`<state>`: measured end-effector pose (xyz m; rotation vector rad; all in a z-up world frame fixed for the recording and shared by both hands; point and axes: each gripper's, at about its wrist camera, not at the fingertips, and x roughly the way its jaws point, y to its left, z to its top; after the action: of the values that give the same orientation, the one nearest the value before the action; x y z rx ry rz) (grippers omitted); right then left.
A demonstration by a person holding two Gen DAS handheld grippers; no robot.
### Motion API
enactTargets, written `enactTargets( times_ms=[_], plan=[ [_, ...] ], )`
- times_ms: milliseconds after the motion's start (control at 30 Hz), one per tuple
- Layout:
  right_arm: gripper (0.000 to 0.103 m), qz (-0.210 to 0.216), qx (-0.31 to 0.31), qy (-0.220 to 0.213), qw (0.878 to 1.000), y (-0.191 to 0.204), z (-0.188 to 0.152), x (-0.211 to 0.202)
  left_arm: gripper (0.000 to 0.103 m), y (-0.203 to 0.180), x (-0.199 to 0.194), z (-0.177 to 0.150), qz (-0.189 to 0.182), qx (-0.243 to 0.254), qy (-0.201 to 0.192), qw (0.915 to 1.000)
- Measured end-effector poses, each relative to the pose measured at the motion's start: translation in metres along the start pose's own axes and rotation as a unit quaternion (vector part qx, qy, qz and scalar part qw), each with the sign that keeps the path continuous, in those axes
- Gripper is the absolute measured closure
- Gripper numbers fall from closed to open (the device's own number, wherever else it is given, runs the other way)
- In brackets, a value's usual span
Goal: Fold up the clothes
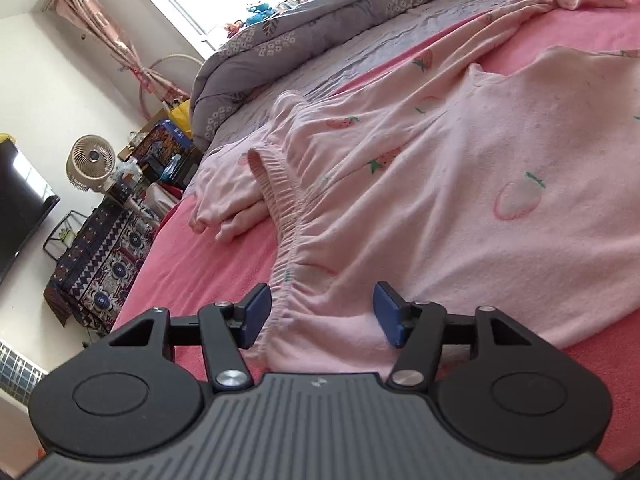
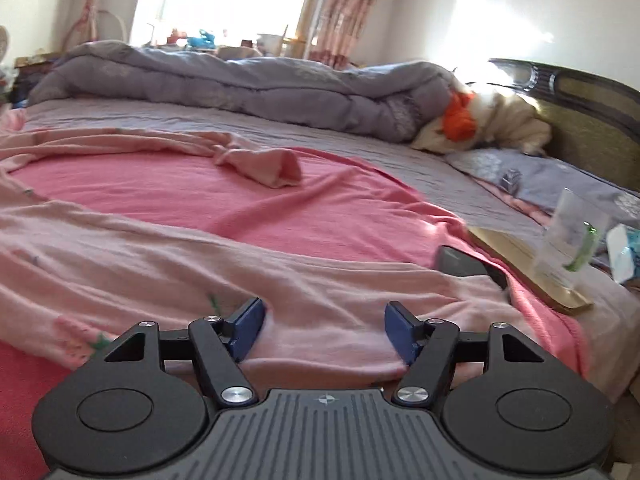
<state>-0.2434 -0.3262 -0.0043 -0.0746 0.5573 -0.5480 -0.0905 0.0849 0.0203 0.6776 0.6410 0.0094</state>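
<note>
Left wrist view: pink blanket [image 1: 208,256] covers bed; grey quilt [image 1: 304,32] bunched beyond it. Pale pink strawberry-print pyjama trousers [image 1: 460,184] spread on blanket, elastic waistband [image 1: 288,216] at near end. Left gripper [image 1: 322,312] wide, fabric between pads, unpressed. Right wrist view: right gripper [image 2: 325,330] wide over trouser leg, pads not pinching. Black phone [image 2: 468,264] on blanket edge.

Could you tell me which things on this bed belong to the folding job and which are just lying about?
For the job:
- pink strawberry pyjama trousers
- left claw, open over the waistband
- right claw, open over a trouser leg

Lying about:
- grey quilt
- phone
- plush toy
- fan
</note>
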Motion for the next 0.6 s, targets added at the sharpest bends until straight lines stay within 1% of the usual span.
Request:
enactTargets(
  times_ms=[33, 67, 100, 133, 167, 200, 233, 267, 300, 333, 367, 400, 433, 467, 500, 567, 600],
  plan=[
    [0.043, -0.001, 0.001, -0.008, 1.000, 0.002, 0.005, -0.005, 0.042, 0.002, -0.006, 0.004, -0.001, -0.010, -0.007, 0.9999],
    [0.044, 0.011, 0.004, -0.019, 1.000, 0.005, 0.011, -0.011, 0.044, 0.003, -0.014, 0.008, -0.003, -0.021, -0.017, 0.9996],
    [0.044, 0.048, 0.017, -0.028, 0.998, 0.008, 0.019, -0.017, 0.044, 0.003, -0.027, 0.014, -0.030, -0.036, -0.042, 0.9980],
    [0.046, 0.095, 0.030, -0.031, 0.995, 0.014, 0.027, -0.019, 0.044, -0.001, -0.043, 0.020, -0.067, -0.048, -0.069, 0.9942],
    [0.050, 0.142, 0.042, -0.030, 0.989, 0.021, 0.034, -0.021, 0.044, -0.011, -0.056, 0.026, -0.110, -0.047, -0.095, 0.9882],
    [0.052, 0.191, 0.047, -0.025, 0.980, 0.033, 0.042, -0.021, 0.043, -0.022, -0.070, 0.031, -0.153, -0.044, -0.121, 0.9797],
    [0.058, 0.234, 0.045, -0.017, 0.971, 0.048, 0.049, -0.019, 0.042, -0.033, -0.083, 0.037, -0.196, -0.041, -0.146, 0.9687],
    [0.067, 0.267, 0.032, -0.009, 0.963, 0.067, 0.056, -0.017, 0.041, -0.049, -0.092, 0.041, -0.234, -0.030, -0.166, 0.9576],
    [0.073, 0.288, 0.012, -0.001, 0.958, 0.086, 0.060, -0.014, 0.041, -0.065, -0.100, 0.044, -0.270, -0.016, -0.184, 0.9451],
    [0.085, 0.301, -0.006, 0.008, 0.954, 0.102, 0.062, -0.009, 0.041, -0.082, -0.108, 0.048, -0.305, -0.002, -0.202, 0.9308],
    [0.089, 0.311, -0.021, 0.025, 0.950, 0.118, 0.064, -0.001, 0.041, -0.095, -0.108, 0.051, -0.323, 0.007, -0.204, 0.9242],
    [0.090, 0.311, -0.035, 0.044, 0.949, 0.131, 0.064, 0.009, 0.041, -0.108, -0.106, 0.054, -0.337, 0.016, -0.203, 0.9193],
    [0.090, 0.305, -0.046, 0.062, 0.949, 0.142, 0.064, 0.018, 0.042, -0.122, -0.095, 0.058, -0.348, 0.021, -0.181, 0.9196],
    [0.093, 0.296, -0.049, 0.066, 0.952, 0.148, 0.065, 0.027, 0.042, -0.129, -0.086, 0.056, -0.355, 0.014, -0.170, 0.9190],
    [0.093, 0.286, -0.046, 0.063, 0.955, 0.150, 0.066, 0.035, 0.042, -0.134, -0.078, 0.053, -0.362, 0.004, -0.163, 0.9179],
    [0.101, 0.276, -0.022, 0.071, 0.958, 0.150, 0.076, 0.055, 0.042, -0.137, -0.067, 0.050, -0.373, -0.013, -0.152, 0.9151],
    [0.100, 0.254, -0.016, 0.072, 0.964, 0.151, 0.080, 0.066, 0.042, -0.134, -0.066, 0.049, -0.378, -0.018, -0.149, 0.9134]
  ],
)
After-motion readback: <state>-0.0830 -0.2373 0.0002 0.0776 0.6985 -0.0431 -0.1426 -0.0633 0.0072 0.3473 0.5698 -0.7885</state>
